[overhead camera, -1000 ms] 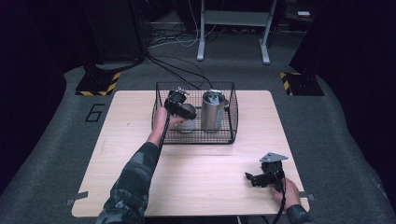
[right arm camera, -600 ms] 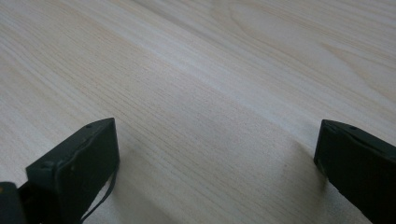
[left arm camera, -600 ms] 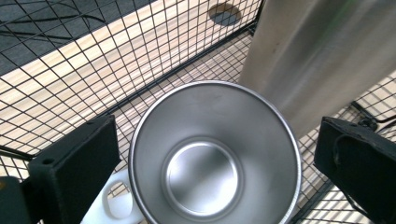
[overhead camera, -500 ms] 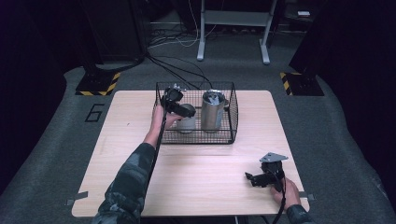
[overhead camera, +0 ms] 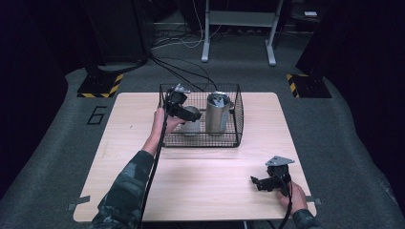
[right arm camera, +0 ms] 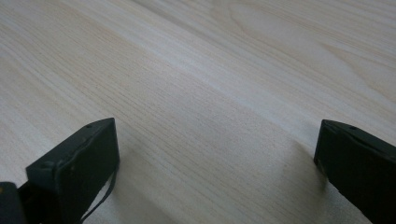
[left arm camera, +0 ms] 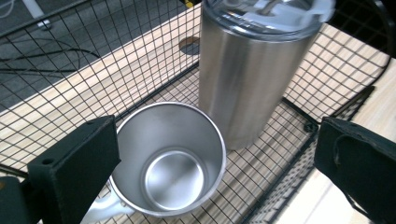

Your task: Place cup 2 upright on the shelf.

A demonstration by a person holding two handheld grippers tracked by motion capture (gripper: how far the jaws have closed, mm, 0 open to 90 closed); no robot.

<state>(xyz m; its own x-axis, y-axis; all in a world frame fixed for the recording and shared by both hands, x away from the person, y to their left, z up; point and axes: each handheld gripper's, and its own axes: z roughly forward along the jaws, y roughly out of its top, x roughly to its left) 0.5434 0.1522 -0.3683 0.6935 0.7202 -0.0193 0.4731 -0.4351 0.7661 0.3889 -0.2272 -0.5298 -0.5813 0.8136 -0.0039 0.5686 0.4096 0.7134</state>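
Reaching into the black wire basket [overhead camera: 237, 125] for the open steel mug [left arm camera: 168, 158]

My left gripper [left arm camera: 210, 168] hovers spread above the mug, just beside the tall lidded steel tumbler [left arm camera: 254, 70]; I should probably straddle one wall squarely. My right gripper [overhead camera: 258, 182] rests spread, well clear of the basket.

A pale wooden tabletop [overhead camera: 200, 176] fills the frame's centre. Black-and-yellow striped floor markers [overhead camera: 101, 86] sit upper left, and a grey metal stand [overhead camera: 237, 29] at top centre.
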